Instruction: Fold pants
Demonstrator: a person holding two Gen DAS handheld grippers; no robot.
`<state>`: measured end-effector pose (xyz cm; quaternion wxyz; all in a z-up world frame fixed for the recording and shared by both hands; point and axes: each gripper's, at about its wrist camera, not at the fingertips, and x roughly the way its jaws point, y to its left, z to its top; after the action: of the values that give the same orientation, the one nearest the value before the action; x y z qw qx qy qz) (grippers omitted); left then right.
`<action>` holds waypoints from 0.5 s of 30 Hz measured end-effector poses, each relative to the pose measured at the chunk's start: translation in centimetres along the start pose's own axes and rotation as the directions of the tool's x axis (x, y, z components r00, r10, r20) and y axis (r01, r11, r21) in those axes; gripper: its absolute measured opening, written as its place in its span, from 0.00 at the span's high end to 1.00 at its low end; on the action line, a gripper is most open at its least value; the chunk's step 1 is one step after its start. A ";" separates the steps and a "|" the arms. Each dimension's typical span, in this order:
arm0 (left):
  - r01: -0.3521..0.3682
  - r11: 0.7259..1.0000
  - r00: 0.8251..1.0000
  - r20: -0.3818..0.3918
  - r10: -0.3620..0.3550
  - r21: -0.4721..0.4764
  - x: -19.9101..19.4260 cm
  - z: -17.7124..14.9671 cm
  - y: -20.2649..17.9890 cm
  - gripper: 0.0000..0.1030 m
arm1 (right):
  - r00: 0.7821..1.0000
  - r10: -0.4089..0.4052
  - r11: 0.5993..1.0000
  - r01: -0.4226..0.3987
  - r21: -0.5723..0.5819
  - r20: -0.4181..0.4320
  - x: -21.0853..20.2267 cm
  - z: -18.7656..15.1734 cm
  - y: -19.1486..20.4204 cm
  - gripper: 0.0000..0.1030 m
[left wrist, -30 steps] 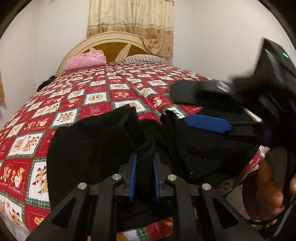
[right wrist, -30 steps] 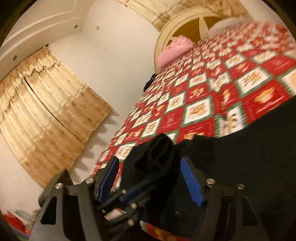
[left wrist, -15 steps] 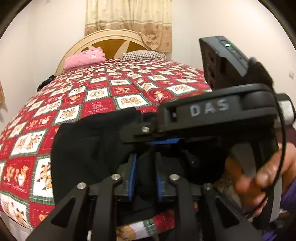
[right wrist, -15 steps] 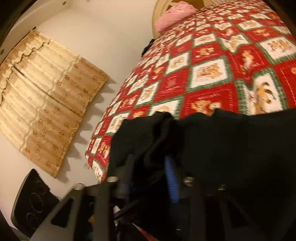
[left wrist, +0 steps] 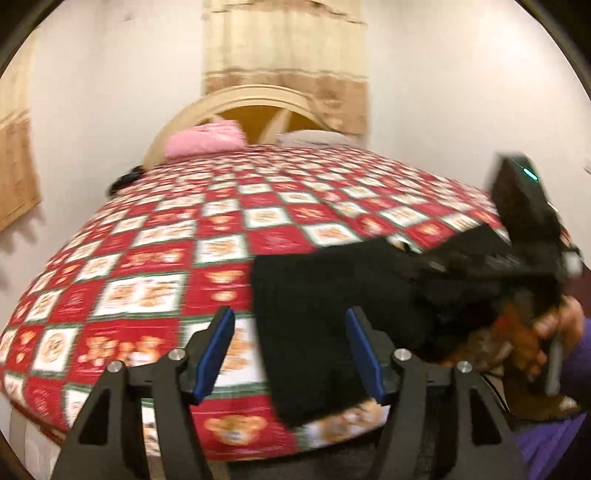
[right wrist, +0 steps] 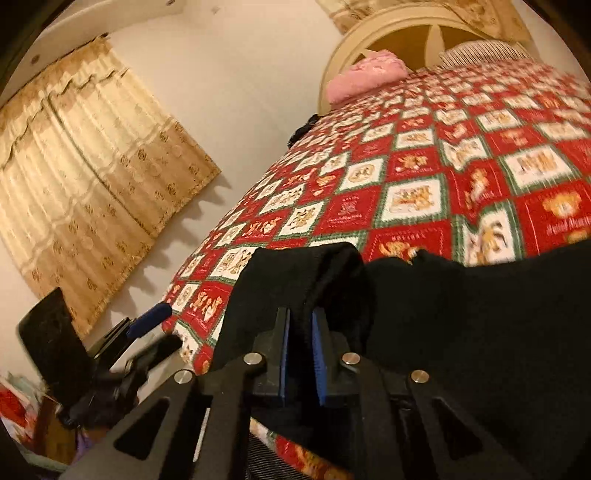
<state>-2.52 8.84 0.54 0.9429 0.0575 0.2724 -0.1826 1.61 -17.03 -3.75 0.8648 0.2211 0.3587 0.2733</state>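
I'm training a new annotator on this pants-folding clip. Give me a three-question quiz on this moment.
1. True or false: the left gripper is clamped on the black pants.
2. Which gripper has pants fabric between its blue pads? A) left B) right C) neither
3. Fill in: a ____ pillow lies by the headboard.

Key:
1. False: its jaws are opening, and the pads stand clear of the fabric.
2. B: the right gripper is closing on a fold of the pants, which lie on the red patchwork quilt.
3. Pink.
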 end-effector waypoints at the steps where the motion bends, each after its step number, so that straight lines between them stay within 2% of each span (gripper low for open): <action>1: -0.015 1.000 1.000 -0.004 0.015 -0.021 0.2 0.1 0.6 0.36 | 1.000 0.003 1.000 -0.004 0.012 0.010 -0.3 -0.1 -0.2 0.81; 2: -0.027 0.998 1.000 -0.010 0.027 -0.048 0.4 0.1 1.2 0.36 | 1.000 -0.005 1.000 0.004 0.013 0.030 -0.7 -0.2 -0.2 0.68; 3: -0.035 0.996 0.999 -0.014 0.034 -0.079 0.6 0.0 1.8 0.36 | 0.999 -0.015 1.000 0.014 0.010 0.042 -0.9 -0.4 -0.2 0.47; 5: -0.030 0.991 0.999 -0.023 0.027 -0.132 0.9 -0.3 2.8 0.36 | 0.998 -0.038 0.999 0.038 0.003 0.057 -0.9 -0.7 -0.2 0.33; 9: -0.041 0.988 0.998 -0.046 0.035 -0.148 1.7 -0.7 2.9 0.36 | 1.000 -0.002 1.000 0.002 0.024 -0.003 0.7 -1.1 -0.5 0.33; 10: -0.051 0.988 0.998 -0.050 0.044 -0.144 1.7 -0.8 2.8 0.36 | 1.000 -0.013 1.000 0.013 0.023 -0.018 1.3 -1.2 -0.4 0.33; 12: -0.065 0.988 0.997 -0.056 0.058 -0.137 1.9 -0.9 2.8 0.36 | 0.990 -0.127 0.991 0.129 0.031 -0.059 2.9 -1.3 -0.7 0.35; 15: -0.079 0.988 0.996 -0.056 0.071 -0.136 1.7 -1.0 3.0 0.36 | 0.979 -0.203 0.978 0.204 0.044 -0.026 3.4 -1.5 -0.1 0.35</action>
<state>-0.55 11.33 -1.13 0.9436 0.0067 0.3061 -0.1261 2.50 -14.70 -6.49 0.8789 0.2004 0.3951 0.1771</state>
